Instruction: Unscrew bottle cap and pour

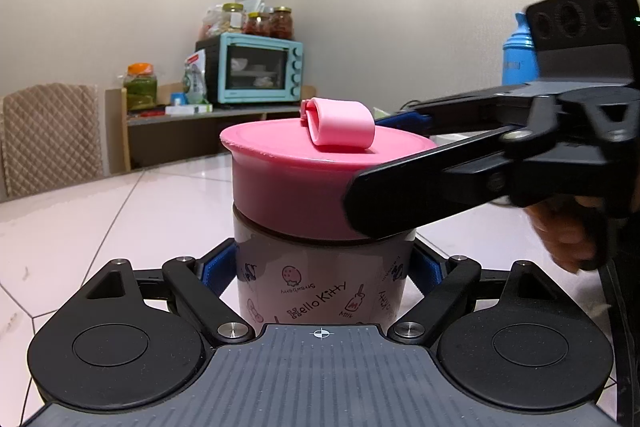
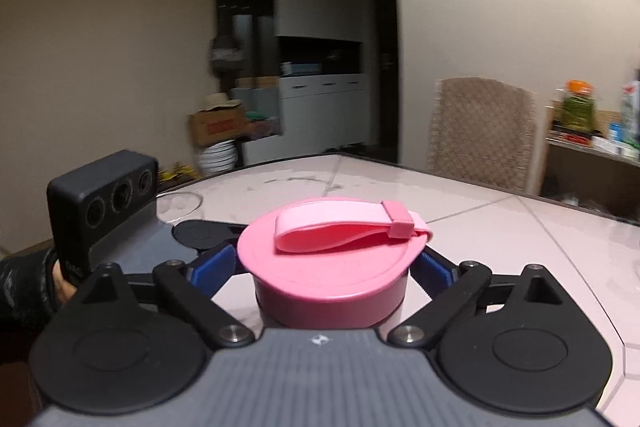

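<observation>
A white Hello Kitty bottle (image 1: 320, 291) stands upright on the table, and my left gripper (image 1: 320, 267) is shut on its body, blue pads (image 1: 218, 267) pressing both sides. Its wide pink cap (image 1: 288, 183) (image 2: 320, 279) sits on top, with a pale pink strap loop (image 1: 340, 125) (image 2: 340, 227) lying across it. My right gripper (image 1: 376, 163) (image 2: 324, 267) reaches in from the right at cap height. Its fingers stand open on either side of the cap, and the blue pads (image 2: 212, 267) do not visibly press on it. The bottle's body is mostly hidden in the right wrist view.
The white tiled table (image 1: 120, 219) (image 2: 520, 239) stretches around the bottle. A teal toaster oven (image 1: 260, 71) with jars on top and a quilted chair (image 1: 48, 135) (image 2: 484, 131) stand beyond it. A blue flask (image 1: 518, 55) is at the right. A hand (image 1: 560, 239) holds the right tool.
</observation>
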Motion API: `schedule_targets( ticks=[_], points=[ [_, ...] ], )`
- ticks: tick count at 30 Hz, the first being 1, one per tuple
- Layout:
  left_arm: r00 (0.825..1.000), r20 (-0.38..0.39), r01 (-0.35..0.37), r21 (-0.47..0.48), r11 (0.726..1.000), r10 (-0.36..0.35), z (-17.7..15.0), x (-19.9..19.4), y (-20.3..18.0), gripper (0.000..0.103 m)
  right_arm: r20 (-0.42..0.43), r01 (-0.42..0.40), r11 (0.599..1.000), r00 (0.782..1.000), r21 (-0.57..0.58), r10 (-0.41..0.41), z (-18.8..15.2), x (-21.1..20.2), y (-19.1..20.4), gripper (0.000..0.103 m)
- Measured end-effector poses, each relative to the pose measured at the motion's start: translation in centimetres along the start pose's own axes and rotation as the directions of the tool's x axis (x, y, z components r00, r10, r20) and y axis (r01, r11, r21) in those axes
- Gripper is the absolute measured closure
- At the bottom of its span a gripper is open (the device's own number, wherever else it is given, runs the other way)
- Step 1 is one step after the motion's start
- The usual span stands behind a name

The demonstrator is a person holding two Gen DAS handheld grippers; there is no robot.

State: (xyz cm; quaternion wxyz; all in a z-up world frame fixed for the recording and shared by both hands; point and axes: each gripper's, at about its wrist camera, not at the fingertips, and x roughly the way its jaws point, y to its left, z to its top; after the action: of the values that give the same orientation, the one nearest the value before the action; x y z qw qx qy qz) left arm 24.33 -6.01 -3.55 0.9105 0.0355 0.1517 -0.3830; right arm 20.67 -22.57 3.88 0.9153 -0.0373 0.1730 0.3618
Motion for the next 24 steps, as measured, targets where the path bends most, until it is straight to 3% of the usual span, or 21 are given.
schedule_targets(
  ticks=[8, 19, 24],
  points=[
    [1.0, 0.0, -0.001, -0.003, 1.0, 0.001, 0.0, 0.0, 0.2, 0.013, 0.04, 0.208, 0.977, 0.977, 0.042, -0.209, -1.2, 0.4, 2.5, 0.006],
    [1.0, 0.0, -0.002, -0.005, 1.0, 0.002, -0.1, -0.1, 0.4, 0.013, 0.042, 0.324, 0.94, 0.943, 0.11, -0.33, -2.2, 2.6, 3.7, 0.006],
    [1.0, 0.0, -0.002, -0.005, 1.0, 0.002, -0.1, -0.2, 0.5, 0.013, 0.045, 0.329, 0.934, 0.94, 0.137, -0.338, -2.6, 2.7, 3.7, 0.006]
  ],
)
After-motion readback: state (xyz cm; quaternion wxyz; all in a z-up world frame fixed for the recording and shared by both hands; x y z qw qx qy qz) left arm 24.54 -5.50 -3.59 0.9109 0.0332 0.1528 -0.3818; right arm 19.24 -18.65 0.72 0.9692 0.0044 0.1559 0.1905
